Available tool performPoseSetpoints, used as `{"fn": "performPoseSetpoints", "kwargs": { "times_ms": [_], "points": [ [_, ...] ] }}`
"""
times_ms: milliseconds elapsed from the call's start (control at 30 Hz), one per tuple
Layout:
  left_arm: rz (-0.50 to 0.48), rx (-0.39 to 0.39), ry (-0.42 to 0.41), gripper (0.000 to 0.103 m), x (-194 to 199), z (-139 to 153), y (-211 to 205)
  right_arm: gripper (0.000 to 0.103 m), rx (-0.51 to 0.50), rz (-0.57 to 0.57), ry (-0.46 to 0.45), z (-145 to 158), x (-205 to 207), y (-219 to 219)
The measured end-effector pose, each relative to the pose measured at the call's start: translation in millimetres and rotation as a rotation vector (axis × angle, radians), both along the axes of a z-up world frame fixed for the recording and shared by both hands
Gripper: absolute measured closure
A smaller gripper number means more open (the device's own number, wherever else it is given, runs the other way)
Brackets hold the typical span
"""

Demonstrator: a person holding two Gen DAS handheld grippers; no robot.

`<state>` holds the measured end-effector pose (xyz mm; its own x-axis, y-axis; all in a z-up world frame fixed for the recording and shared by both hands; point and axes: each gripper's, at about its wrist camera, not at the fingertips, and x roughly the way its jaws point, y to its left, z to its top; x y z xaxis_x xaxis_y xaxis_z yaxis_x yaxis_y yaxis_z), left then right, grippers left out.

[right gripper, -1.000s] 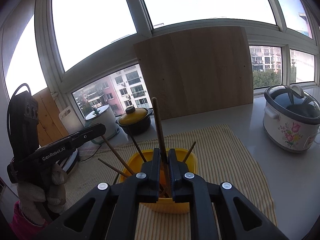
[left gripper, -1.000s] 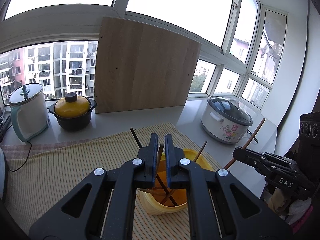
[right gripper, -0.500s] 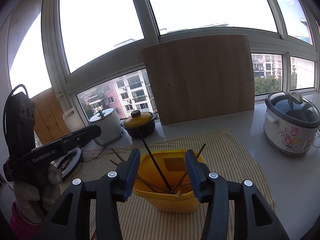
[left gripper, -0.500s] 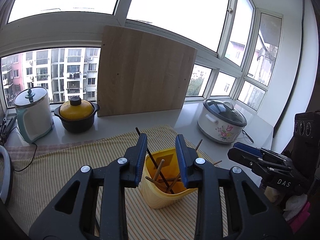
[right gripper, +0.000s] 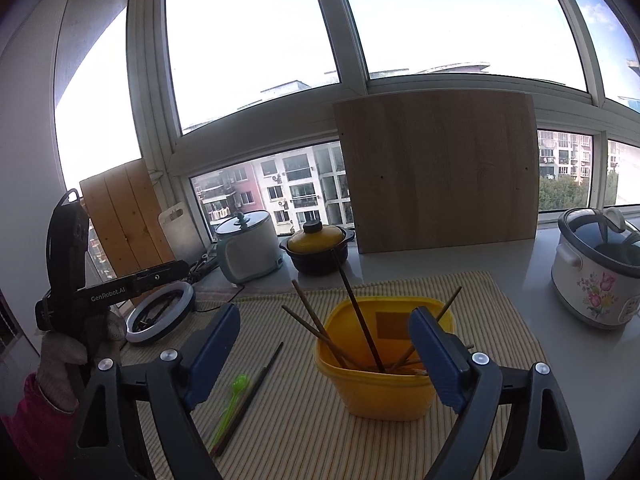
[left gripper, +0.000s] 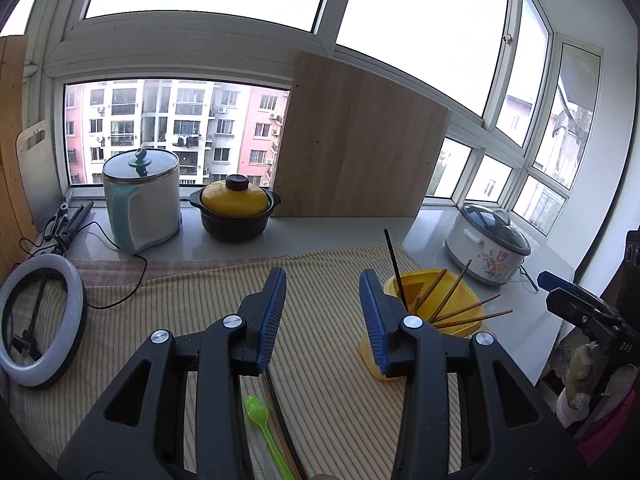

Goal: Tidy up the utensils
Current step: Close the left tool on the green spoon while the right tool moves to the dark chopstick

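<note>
A yellow container [right gripper: 384, 392] stands on the striped mat [right gripper: 304, 432] with several brown chopsticks and one dark chopstick [right gripper: 360, 320] leaning in it. My right gripper [right gripper: 324, 316] faces it from just in front. Its jaws are opening wide, the container shows beyond them, and neither pad touches it. My left gripper [left gripper: 323, 280] is left of the container [left gripper: 416, 280], its jaws opening with nothing between them. A green spoon [left gripper: 258, 410] and a dark chopstick [left gripper: 280, 412] lie on the mat below it. The same spoon [right gripper: 236, 388] lies beside the chopstick in the right wrist view.
A floral rice cooker [right gripper: 592, 280] stands at the right. Along the sill are a yellow-lidded black pot [left gripper: 236, 212], a white and teal cooker [left gripper: 142, 200] and a leaning wooden board [left gripper: 352, 148]. A ring light [left gripper: 40, 324] lies at the mat's left edge.
Both grippers went from shut on chopsticks over the container to open, and the chopsticks now rest in it. The left gripper swung left, away from the container. The right one drew back.
</note>
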<state>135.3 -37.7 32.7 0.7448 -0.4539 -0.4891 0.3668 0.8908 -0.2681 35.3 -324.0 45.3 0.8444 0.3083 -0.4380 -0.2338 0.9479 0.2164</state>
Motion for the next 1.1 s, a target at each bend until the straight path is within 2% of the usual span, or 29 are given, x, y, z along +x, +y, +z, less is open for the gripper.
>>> {"fn": "performPoseSetpoints", "kwargs": {
  "times_ms": [233, 667, 767, 933, 1033, 1100],
  "points": [
    [0.033, 0.012, 0.125, 0.065, -4.8, -48.3, 31.7, 0.012, 0.006, 0.071, 0.039, -14.0, -8.8, 21.9],
    [0.025, 0.029, 0.319, 0.065, -21.2, -137.6, 43.4, 0.014, -0.033, 0.189, 0.184, -71.0, -3.6, 71.2],
    [0.028, 0.027, 0.352, 0.065, -22.8, -154.1, 46.1, 0.017, -0.051, 0.217, 0.229, -87.9, 1.2, 84.2],
    [0.010, 0.017, 0.394, 0.065, -22.2, -173.0, 44.0, 0.030, -0.100, 0.245, 0.309, -114.6, 11.9, 105.0],
    [-0.004, 0.024, 0.408, 0.065, -21.8, -179.3, 37.8, 0.040, -0.096, 0.246, 0.361, -129.1, 18.4, 109.7],
    [-0.019, 0.027, 0.410, 0.065, -21.8, -181.5, 32.6, 0.043, -0.079, 0.249, 0.396, -137.0, 22.7, 110.4]
  ]
}}
